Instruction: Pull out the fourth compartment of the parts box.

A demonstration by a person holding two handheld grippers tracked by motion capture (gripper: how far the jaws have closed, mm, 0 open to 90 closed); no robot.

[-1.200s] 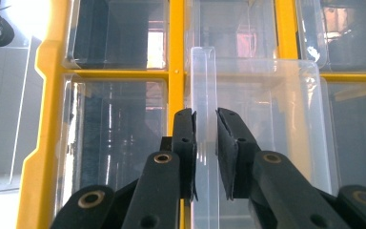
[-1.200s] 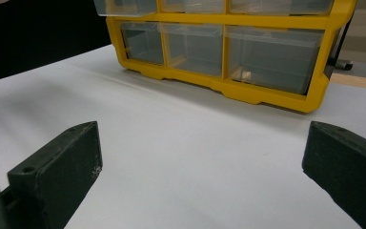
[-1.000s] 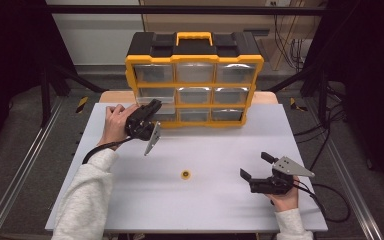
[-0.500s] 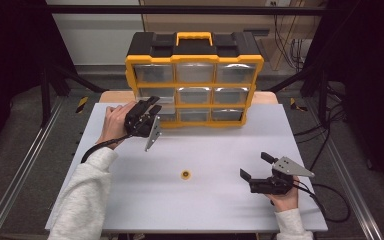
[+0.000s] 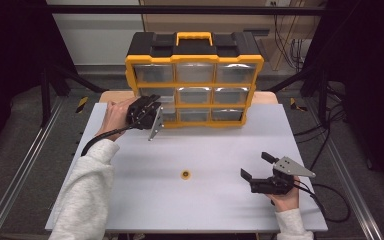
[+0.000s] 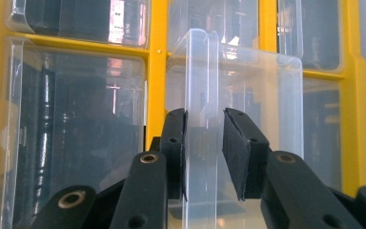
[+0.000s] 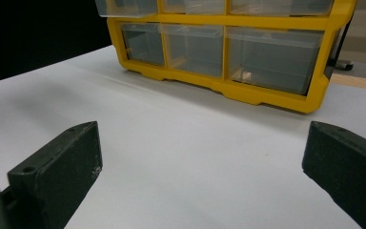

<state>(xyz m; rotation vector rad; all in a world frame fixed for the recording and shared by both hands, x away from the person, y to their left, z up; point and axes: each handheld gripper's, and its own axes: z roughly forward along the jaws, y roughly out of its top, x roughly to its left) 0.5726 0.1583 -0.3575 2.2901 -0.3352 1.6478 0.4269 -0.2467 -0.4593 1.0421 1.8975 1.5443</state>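
Note:
A yellow and black drawer organizer (image 5: 194, 60) with clear drawers stands at the far edge of the table. My left gripper (image 5: 159, 107) is turned on its side against the organizer's left column. In the left gripper view its jaws (image 6: 205, 117) straddle the clear pull tab (image 6: 201, 71) of one drawer. They have just been closing. The left pad lies against the tab and a thin gap remains at the right pad. My right gripper (image 5: 255, 165) rests low at the near right of the table, jaws wide apart (image 7: 200, 157) with nothing between them.
A small orange ring (image 5: 185, 174) lies on the white table (image 5: 205, 210) near its middle, left of the right gripper. The organizer's bottom drawers (image 7: 267, 55) show ahead in the right gripper view. Cables trail from both grippers, and metal frame rails run along both table sides.
The left gripper has moved up and toward the organizer, from over the table to the front of its left drawers. The right gripper has stayed where it was.

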